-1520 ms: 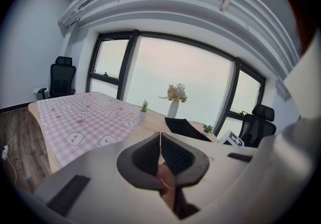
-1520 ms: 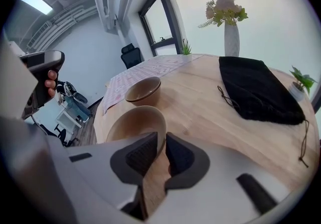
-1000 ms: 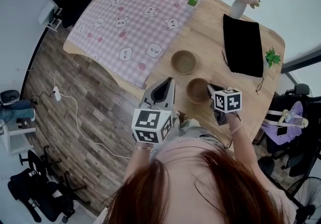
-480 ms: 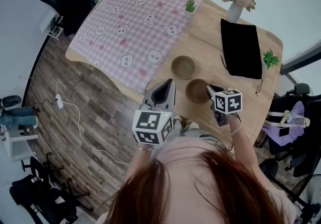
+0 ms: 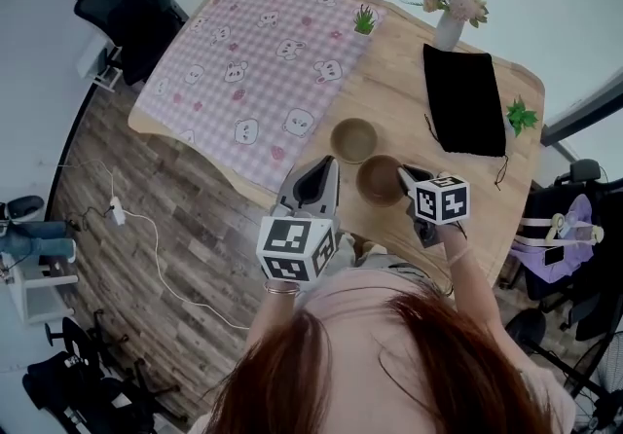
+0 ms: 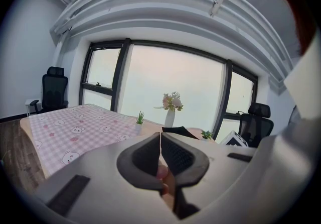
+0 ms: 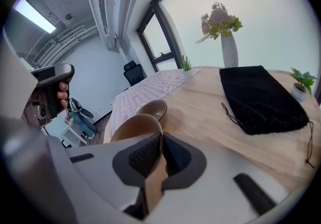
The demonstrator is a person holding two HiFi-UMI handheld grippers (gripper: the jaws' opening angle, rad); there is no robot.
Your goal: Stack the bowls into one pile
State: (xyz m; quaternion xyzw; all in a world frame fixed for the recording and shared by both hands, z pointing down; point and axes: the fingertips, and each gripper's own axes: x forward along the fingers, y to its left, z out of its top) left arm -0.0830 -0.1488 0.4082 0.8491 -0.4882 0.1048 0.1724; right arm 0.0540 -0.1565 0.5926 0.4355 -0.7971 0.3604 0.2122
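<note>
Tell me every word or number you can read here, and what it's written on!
None: no words, letters or numbers can be read anywhere.
Left marker cube and right marker cube: black-and-white square patterns only, no text.
Pink cloth: little animal faces, no words.
Bowl clamped in the right gripper: plain, no print.

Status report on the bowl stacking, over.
Right claw shut on rim of near bowl. Left claw shut, empty. Far bowl sits apart, not yet stacked. Nothing between the two bowls.
</note>
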